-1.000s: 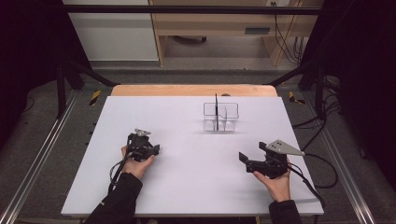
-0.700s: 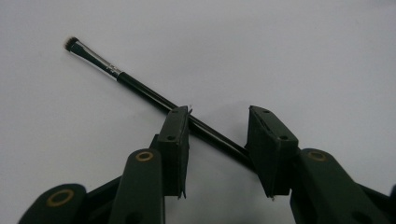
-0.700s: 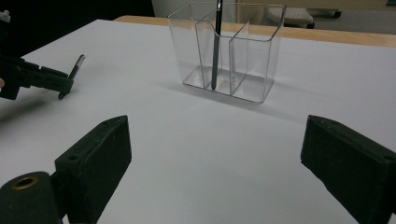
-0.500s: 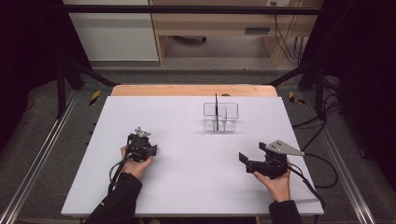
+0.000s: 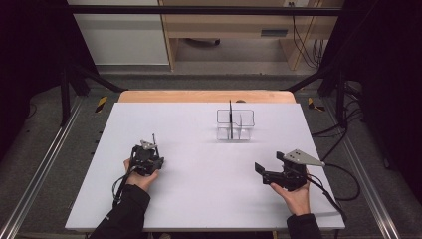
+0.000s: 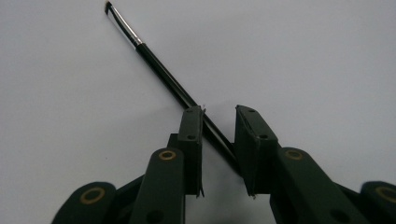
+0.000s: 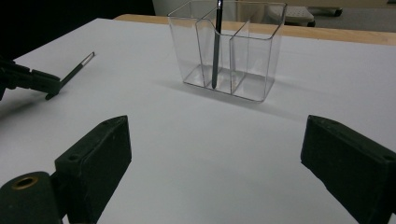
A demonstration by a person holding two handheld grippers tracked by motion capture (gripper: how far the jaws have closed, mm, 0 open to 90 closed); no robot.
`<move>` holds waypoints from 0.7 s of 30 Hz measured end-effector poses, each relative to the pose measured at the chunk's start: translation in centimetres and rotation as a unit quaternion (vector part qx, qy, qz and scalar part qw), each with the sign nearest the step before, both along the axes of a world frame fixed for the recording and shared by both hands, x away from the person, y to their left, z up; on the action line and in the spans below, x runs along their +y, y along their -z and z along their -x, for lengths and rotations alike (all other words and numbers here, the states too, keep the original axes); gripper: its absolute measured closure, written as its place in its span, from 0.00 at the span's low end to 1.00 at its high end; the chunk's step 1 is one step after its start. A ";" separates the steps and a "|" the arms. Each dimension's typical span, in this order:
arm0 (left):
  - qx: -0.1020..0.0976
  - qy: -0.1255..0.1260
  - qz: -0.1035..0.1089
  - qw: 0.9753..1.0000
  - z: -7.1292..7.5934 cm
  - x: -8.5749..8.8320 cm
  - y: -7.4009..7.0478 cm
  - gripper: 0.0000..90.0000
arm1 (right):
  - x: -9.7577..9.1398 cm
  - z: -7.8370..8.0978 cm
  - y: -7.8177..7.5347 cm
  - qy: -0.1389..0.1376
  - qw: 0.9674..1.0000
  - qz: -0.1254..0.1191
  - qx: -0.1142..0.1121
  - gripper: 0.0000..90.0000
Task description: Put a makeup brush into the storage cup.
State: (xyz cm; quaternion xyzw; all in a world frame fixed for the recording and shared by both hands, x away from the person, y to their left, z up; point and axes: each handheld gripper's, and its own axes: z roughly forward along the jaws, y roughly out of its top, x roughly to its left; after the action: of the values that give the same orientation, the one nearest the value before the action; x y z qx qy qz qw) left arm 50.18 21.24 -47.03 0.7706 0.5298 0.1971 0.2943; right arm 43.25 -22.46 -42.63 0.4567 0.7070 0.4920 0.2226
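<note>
The left gripper's (image 6: 218, 135) fingers (image 6: 191, 140) have just been closing around a thin black brush (image 6: 173, 86), whose handle runs slantwise between the pads; a gap shows on either side of it, so the pads bracket the handle without pressing on it yet. In the high view this gripper (image 5: 152, 155) sits at the near left of the white table (image 5: 199, 199), with the brush (image 5: 154, 141) poking out past it, bristle end away from the person and apparently resting on the table. To the right, toward the far middle, stands a clear holder (image 5: 235, 124) with three compartments; a dark pen (image 5: 231, 119) stands upright in it, leaning on a divider, though which compartment it occupies is hard to tell. At the near right, the right gripper (image 5: 259, 170) hovers, well apart from everything; its own view shows the fingers (image 7: 93, 154) spread wide with nothing between them, looking toward the holder (image 7: 229, 51) and the brush (image 7: 74, 70) farther off. The main risk is the slanted lie of the handle: pads closing on a thin round shaft at an angle could roll or pivot it, leaving a crooked grip or letting it slip out. A brush held askew would then be awkward to lower into a narrow compartment, and a careless approach could knock the light holder or the pen.
</note>
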 end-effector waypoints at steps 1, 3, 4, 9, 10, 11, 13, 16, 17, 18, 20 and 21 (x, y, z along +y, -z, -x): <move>0.001 0.000 0.004 1.000 0.0 0.1 0.0 0.80 | 0.0 0.0 0.0 0.000 1.000 0.000 0.000 0.10; 0.005 -0.001 0.007 1.000 0.0 0.4 -0.1 0.81 | 0.0 0.0 0.0 0.000 1.000 0.001 0.000 0.10; 0.006 -0.002 0.010 1.000 0.1 0.5 -0.1 0.82 | 0.0 0.0 0.0 0.000 1.000 0.000 0.000 0.10; 0.013 -0.001 0.015 1.000 0.1 0.9 -0.2 0.86 | 0.0 0.0 0.0 -0.001 1.000 0.001 0.000 0.10; 0.014 0.001 0.014 1.000 0.1 0.9 -0.2 0.88 | 0.0 0.0 0.0 -0.001 1.000 0.000 0.000 0.10; 0.014 0.002 0.012 1.000 0.2 0.9 -0.2 0.89 | 0.0 0.0 0.0 -0.001 1.000 0.000 0.001 0.10; 0.016 0.005 0.009 1.000 0.2 1.0 -0.2 0.91 | 0.0 0.0 0.0 -0.001 1.000 0.001 0.001 0.10; 0.016 0.008 0.010 1.000 0.2 1.0 -0.2 0.92 | 0.0 0.0 0.1 -0.002 1.000 0.001 0.002 0.10; 0.016 0.009 0.010 1.000 0.2 1.0 -0.2 0.92 | 0.1 0.0 0.1 -0.002 1.000 0.001 0.002 0.10; 0.016 0.010 0.012 1.000 0.2 1.1 -0.2 0.92 | 0.1 0.0 0.1 -0.002 1.000 0.001 0.002 0.10; 0.017 0.013 0.014 1.000 0.2 1.2 -0.2 0.92 | 0.1 0.0 0.1 -0.002 1.000 0.001 0.002 0.10; 0.017 0.014 0.015 1.000 0.2 1.2 -0.2 0.92 | 0.1 0.0 0.1 -0.002 1.000 0.001 0.002 0.10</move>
State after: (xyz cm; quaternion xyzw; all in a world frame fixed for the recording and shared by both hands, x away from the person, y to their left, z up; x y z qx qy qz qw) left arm 50.01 22.49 -46.83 0.7768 0.5264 0.1717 0.3001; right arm 43.28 -22.39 -42.70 0.4562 0.7087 0.4909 0.2206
